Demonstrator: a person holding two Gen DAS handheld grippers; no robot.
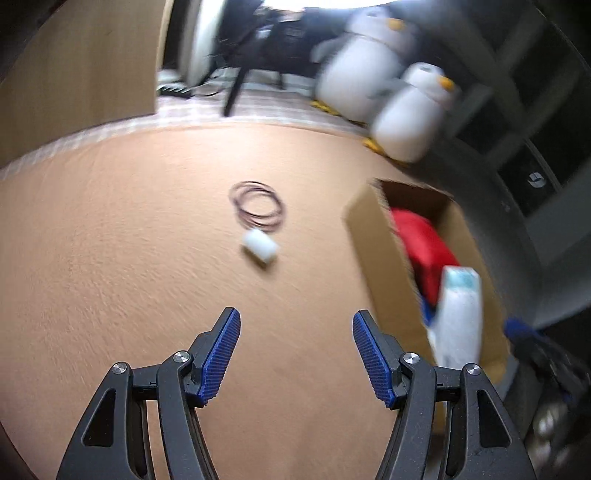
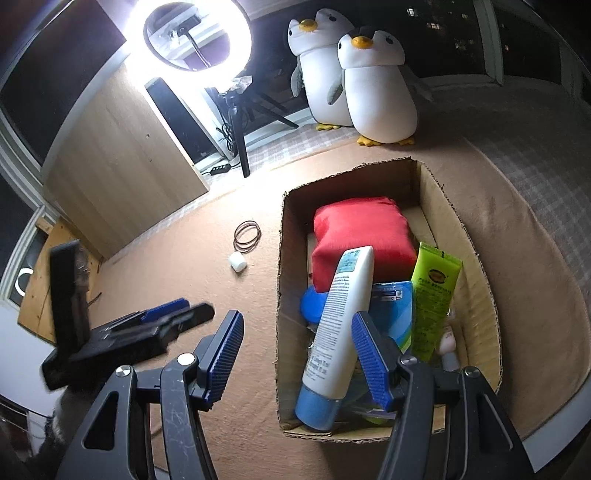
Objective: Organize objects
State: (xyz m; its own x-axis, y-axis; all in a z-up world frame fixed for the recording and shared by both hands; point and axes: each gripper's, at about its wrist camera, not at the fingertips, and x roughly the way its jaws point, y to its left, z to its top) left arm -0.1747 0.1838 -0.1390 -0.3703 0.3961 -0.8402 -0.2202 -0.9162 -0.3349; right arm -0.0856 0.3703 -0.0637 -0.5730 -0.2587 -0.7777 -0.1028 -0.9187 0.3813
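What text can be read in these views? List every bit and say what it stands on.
No text reads clearly.
White tube: lines of print, too small to read.
Green tube: round logo and print, too blurred to read.
Blue packet: label, too small to read.
In the left wrist view everything is motion-blurred.

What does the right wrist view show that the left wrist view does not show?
Only the right wrist view shows the lit ring light, the green tube and blue items in the box, the whole white tube with its blue cap, and the left gripper seen from outside.

Only the left wrist view shows the left gripper's own blue fingers, open, with nothing between them.

Both show the cardboard box, the red pouch, the white tube, the wire rings, the small white cylinder and two penguin toys.
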